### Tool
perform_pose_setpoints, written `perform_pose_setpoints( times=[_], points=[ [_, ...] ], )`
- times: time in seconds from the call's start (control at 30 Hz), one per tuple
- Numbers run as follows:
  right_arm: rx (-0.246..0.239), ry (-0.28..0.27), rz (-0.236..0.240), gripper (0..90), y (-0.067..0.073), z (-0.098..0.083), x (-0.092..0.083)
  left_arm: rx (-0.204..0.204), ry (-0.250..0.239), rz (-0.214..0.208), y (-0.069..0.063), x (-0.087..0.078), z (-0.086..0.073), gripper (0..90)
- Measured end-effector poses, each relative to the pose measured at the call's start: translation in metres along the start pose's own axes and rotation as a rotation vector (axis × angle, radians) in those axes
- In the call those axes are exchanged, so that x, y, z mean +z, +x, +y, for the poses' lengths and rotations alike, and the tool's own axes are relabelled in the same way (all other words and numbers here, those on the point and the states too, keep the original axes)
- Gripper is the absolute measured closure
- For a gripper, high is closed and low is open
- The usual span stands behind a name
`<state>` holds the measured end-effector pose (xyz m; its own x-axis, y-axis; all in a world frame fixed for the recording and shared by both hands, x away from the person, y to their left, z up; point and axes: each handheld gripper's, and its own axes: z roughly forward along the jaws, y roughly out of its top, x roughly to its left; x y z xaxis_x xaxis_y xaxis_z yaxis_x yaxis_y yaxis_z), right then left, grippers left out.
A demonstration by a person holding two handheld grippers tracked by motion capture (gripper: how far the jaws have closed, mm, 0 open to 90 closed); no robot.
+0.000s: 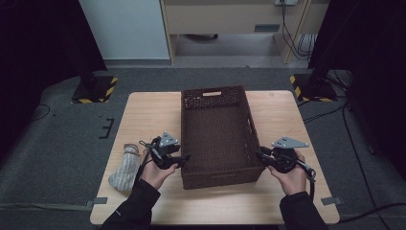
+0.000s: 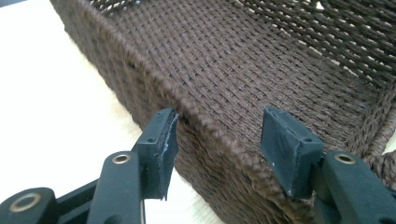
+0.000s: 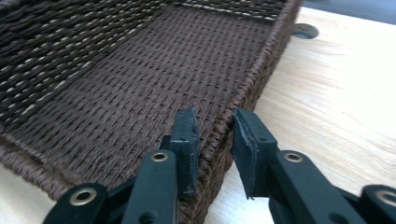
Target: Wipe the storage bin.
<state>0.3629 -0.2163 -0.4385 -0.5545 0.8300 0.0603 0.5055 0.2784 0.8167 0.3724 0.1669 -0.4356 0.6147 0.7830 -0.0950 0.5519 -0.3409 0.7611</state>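
A dark brown woven basket (image 1: 214, 91) stands empty in the middle of the wooden table (image 1: 148, 115). My left gripper (image 1: 184, 159) is at the near end of the basket's left wall. In the left gripper view its jaws (image 2: 219, 140) straddle the braided rim (image 2: 205, 121) with a wide gap, one jaw outside and one inside, neither pad pressing. My right gripper (image 1: 261, 154) is at the near end of the right wall. Its jaws (image 3: 215, 135) straddle that rim (image 3: 243, 93) closely, with a thin gap on the outer side.
A grey rolled cloth (image 1: 125, 167) lies on the table's left edge beside my left forearm. A round hole (image 3: 306, 31) is set in the tabletop past the basket's far right corner. Bare wood surrounds the basket on all sides.
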Motion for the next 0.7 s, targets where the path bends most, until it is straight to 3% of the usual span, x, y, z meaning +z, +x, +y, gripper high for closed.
perform_pose_setpoints(
  times=[0.07, 0.2, 0.27, 0.37, 0.5, 0.63, 0.7],
  points=[
    [0.007, -0.003, 0.001, 65.2, 0.000, 0.001, 0.000, -0.006, 0.001, -0.008, 0.001, 0.001, 0.000, 45.0],
    [0.012, -0.050, -0.030, 57.7, -0.006, 0.010, 0.004, 0.036, 0.021, 0.018, 0.002, 0.006, 0.002, 48.8],
    [0.036, -0.069, -0.043, 55.3, -0.008, 0.017, 0.010, 0.057, 0.029, 0.048, 0.008, 0.008, 0.004, 51.5],
    [0.032, -0.068, -0.041, 54.7, -0.008, 0.023, 0.020, 0.060, 0.031, 0.054, 0.022, 0.009, 0.005, 56.8],
    [0.030, -0.045, -0.045, 56.5, -0.007, 0.026, 0.034, 0.004, 0.007, 0.033, 0.033, 0.005, 0.003, 56.6],
    [0.019, -0.037, -0.038, 61.7, -0.004, 0.025, 0.038, 0.005, -0.014, 0.028, 0.030, -0.007, 0.000, 52.7],
    [0.011, -0.035, -0.044, 65.6, -0.001, 0.025, 0.037, 0.016, -0.034, 0.015, 0.022, -0.021, -0.005, 51.8]
  ],
)
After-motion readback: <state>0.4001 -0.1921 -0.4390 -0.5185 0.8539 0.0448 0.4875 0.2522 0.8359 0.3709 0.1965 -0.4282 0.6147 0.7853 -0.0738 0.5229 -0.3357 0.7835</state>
